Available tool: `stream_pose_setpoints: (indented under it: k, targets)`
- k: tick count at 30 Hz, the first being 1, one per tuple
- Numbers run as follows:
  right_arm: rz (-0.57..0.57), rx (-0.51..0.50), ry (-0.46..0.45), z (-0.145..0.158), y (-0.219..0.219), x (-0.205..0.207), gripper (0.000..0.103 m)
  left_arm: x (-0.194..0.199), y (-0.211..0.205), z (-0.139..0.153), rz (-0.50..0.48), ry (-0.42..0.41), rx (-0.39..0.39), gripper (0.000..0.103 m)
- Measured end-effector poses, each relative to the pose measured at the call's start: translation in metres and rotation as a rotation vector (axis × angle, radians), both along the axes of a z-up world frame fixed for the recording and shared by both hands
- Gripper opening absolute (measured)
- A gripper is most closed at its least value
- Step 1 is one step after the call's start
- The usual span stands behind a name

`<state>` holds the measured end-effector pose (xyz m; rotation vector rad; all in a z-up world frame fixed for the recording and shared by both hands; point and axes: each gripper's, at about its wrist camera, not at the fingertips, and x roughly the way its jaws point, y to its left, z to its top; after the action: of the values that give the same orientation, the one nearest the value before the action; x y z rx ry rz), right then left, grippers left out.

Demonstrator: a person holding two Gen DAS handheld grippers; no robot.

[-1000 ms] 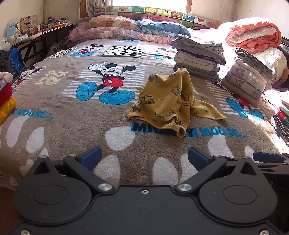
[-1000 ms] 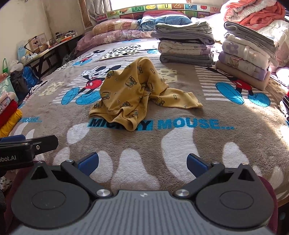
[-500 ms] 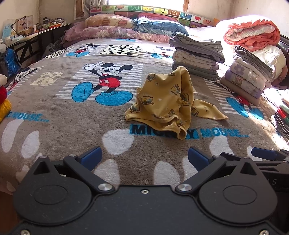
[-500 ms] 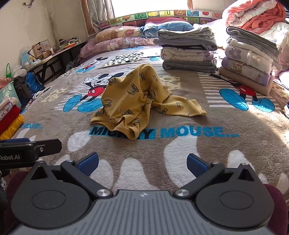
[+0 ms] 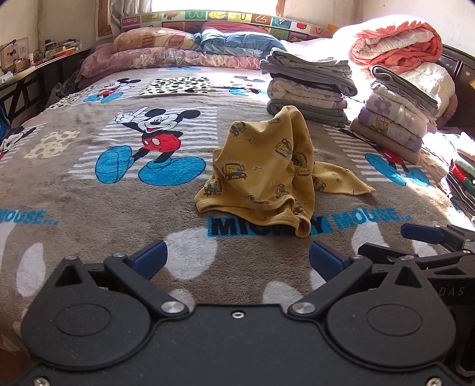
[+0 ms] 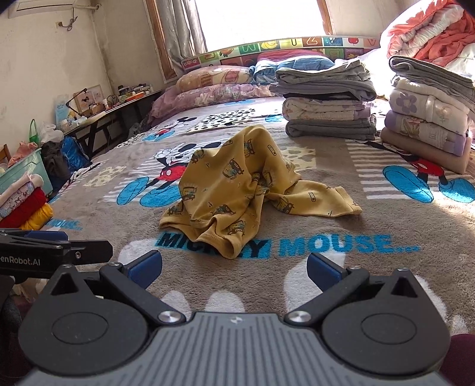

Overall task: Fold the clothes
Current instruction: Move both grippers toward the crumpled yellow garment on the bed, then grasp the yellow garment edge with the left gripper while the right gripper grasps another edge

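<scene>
Crumpled garment [image 5: 264, 175] sits on the blanket [image 5: 89, 213] just ahead of both tongs. Two folded stacks [image 5: 308, 89] [image 5: 400, 118] behind it to the right, pillows [image 5: 166, 50] farthest back.

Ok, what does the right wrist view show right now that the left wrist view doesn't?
Only the right wrist view shows the window, the curtain, a green bin and a red and yellow clothes pile at the bed's left edge. Only the left wrist view shows a striped pile at the right edge. Both show the crumpled yellow garment lying on the Mickey Mouse blanket, untouched, two folded stacks behind it, and each gripper, left and right, with jaws open, short of the cloth.
</scene>
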<state>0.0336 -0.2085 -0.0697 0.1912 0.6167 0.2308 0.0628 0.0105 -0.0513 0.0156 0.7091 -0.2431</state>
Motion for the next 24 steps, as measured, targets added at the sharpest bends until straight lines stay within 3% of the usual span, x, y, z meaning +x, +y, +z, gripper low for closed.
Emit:
stream_pose_setpoints:
  k: [6, 8, 11, 14, 16, 19, 21, 23, 24]
  targets:
    - [0.052, -0.119, -0.038, -0.012, 0.007, 0.012, 0.103, 0.011, -0.003, -0.02, -0.051, -0.091, 0.041, 0.103]
    - [0.063, -0.173, -0.065, -0.016, 0.011, 0.014, 0.103, 0.021, -0.003, -0.03, -0.066, -0.043, 0.056, 0.103]
    - [0.068, -0.228, -0.102, -0.027, 0.014, 0.017, 0.103, 0.035, 0.003, -0.044, -0.052, 0.028, 0.01, 0.103]
    - [0.079, -0.237, -0.098, -0.037, 0.016, 0.023, 0.103, 0.039, 0.008, -0.056, -0.065, 0.006, -0.009, 0.103]
    - [0.104, -0.254, -0.11, -0.043, 0.02, 0.026, 0.103, 0.044, 0.008, -0.063, -0.049, -0.004, 0.02, 0.102]
    - [0.132, -0.351, -0.138, -0.054, 0.035, 0.034, 0.1, 0.049, 0.008, -0.069, -0.056, -0.042, 0.061, 0.101]
    - [0.151, -0.403, -0.143, -0.063, 0.045, 0.039, 0.094, 0.051, 0.008, -0.072, -0.069, -0.071, 0.093, 0.098]
    - [0.178, -0.455, -0.144, -0.071, 0.053, 0.045, 0.08, 0.053, 0.007, -0.076, -0.085, -0.097, 0.127, 0.093]
    - [0.191, -0.484, -0.147, -0.075, 0.057, 0.048, 0.079, 0.055, 0.006, -0.079, -0.096, -0.1, 0.143, 0.084]
